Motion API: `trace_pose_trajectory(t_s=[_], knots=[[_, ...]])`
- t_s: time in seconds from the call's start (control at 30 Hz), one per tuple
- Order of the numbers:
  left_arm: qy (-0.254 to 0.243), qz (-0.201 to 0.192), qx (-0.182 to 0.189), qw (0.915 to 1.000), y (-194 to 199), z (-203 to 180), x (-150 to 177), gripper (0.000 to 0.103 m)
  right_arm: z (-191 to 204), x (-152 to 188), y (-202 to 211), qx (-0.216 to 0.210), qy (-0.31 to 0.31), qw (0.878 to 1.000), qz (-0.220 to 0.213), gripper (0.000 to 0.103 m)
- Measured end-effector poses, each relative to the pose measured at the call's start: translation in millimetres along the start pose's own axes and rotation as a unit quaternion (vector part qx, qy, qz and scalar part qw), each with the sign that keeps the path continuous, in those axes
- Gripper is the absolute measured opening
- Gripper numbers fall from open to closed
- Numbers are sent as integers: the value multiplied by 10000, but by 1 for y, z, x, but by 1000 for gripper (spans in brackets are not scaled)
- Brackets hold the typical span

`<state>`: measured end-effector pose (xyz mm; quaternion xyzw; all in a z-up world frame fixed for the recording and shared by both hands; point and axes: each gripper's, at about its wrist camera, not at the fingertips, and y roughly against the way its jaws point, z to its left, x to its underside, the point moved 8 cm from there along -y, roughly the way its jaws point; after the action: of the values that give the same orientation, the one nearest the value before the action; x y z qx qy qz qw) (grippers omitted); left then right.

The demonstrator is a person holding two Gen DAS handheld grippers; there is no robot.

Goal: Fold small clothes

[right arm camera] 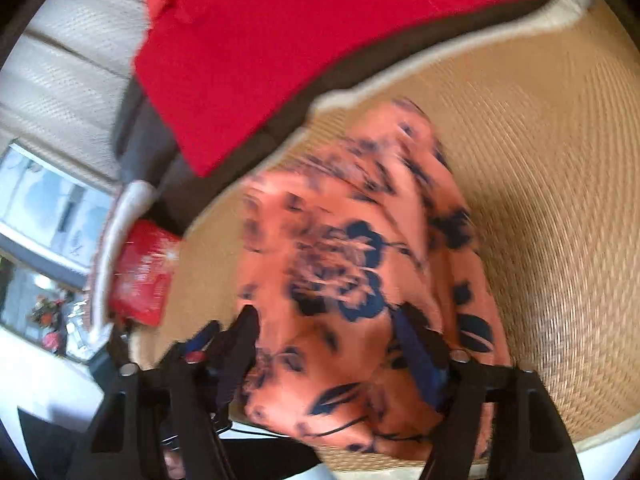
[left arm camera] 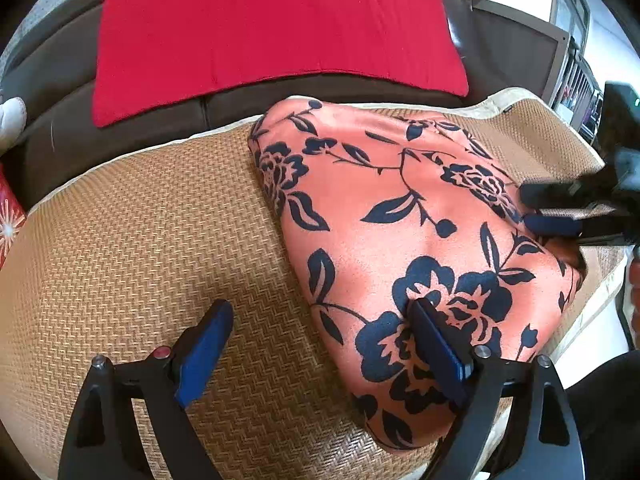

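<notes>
An orange garment with dark blue flowers [left arm camera: 400,220] lies folded into a rough triangle on the woven mat [left arm camera: 140,240]. My left gripper [left arm camera: 320,332] hangs open at the garment's near corner. Its right finger is over the flowered cloth and its left finger is over bare mat. My right gripper [left arm camera: 536,208] reaches in from the right at the garment's right edge, jaws apart. The right wrist view is blurred. There my right gripper [right arm camera: 308,346] stands open above the garment [right arm camera: 340,260], with cloth below the gap between its pads.
A red cloth [left arm camera: 272,28] lies spread on the dark brown sofa [left arm camera: 60,132] behind the mat. A red box [right arm camera: 140,272] sits past the mat's left end, with a white soft thing [left arm camera: 12,116] near it. The mat's left half is bare. Shelving [left arm camera: 576,52] stands at the far right.
</notes>
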<state>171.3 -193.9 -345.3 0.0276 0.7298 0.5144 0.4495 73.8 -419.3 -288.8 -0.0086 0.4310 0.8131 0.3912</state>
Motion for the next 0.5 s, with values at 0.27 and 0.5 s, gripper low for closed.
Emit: trace_pose_trajectory(t_s=[0.27,0.5], knots=[[251,-764,210,9965,36,6,-26,90,-5,-21,49,-806,-142,9926,-899,58],[-321,-202,-94,9992,5,-17,-20,90,-21,-11,15,-558,-412,9973,-252,53]])
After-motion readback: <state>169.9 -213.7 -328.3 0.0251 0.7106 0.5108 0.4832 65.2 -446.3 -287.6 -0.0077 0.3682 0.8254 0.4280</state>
